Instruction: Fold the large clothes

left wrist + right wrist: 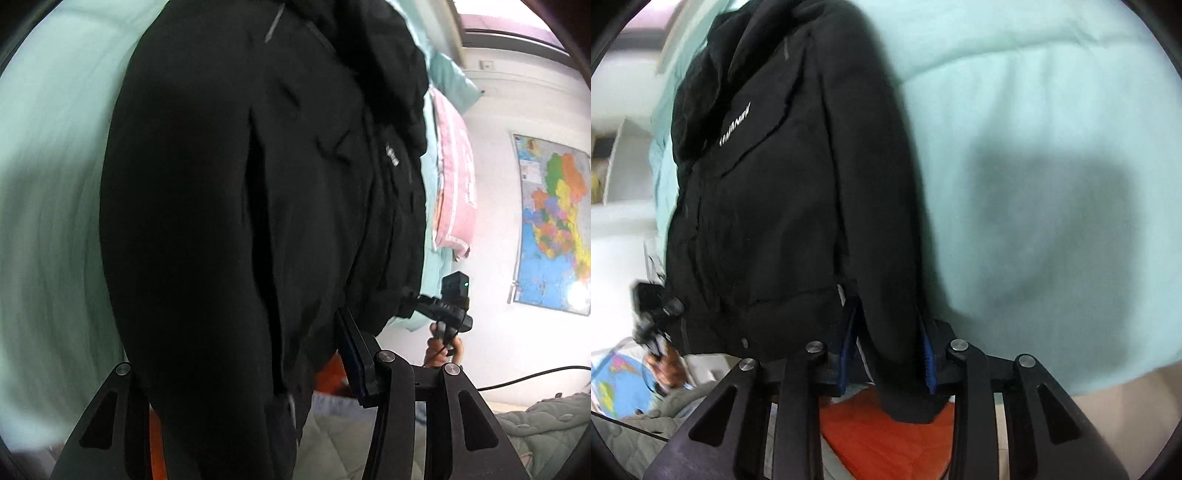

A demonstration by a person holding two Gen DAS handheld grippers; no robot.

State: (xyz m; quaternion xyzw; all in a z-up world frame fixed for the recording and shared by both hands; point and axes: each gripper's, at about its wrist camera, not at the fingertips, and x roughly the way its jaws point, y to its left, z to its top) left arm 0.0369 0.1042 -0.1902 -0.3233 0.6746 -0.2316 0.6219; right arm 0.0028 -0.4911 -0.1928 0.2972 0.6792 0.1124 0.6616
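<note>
A large black padded jacket [240, 192] lies on a mint-green bedsheet [51, 166]; it also shows in the right wrist view [783, 192], with white lettering on the chest. My left gripper [243, 362] stands around a thick fold of the jacket's side; only its right finger [354, 354] shows, the other is hidden by cloth. My right gripper [890, 350] is shut on the jacket's sleeve near the cuff, blue pads [928, 354] on both sides. The right gripper shows in the left wrist view [417, 301] at the jacket's hem. The left gripper shows blurred in the right wrist view [653, 310].
The mint sheet [1034, 147] spreads wide beside the jacket. A pink pillow [456, 181] and a teal pillow [448, 79] lie at the bed's far side. A coloured map [554, 221] hangs on the wall. An orange cloth [886, 435] and a grey quilt [546, 421] lie below.
</note>
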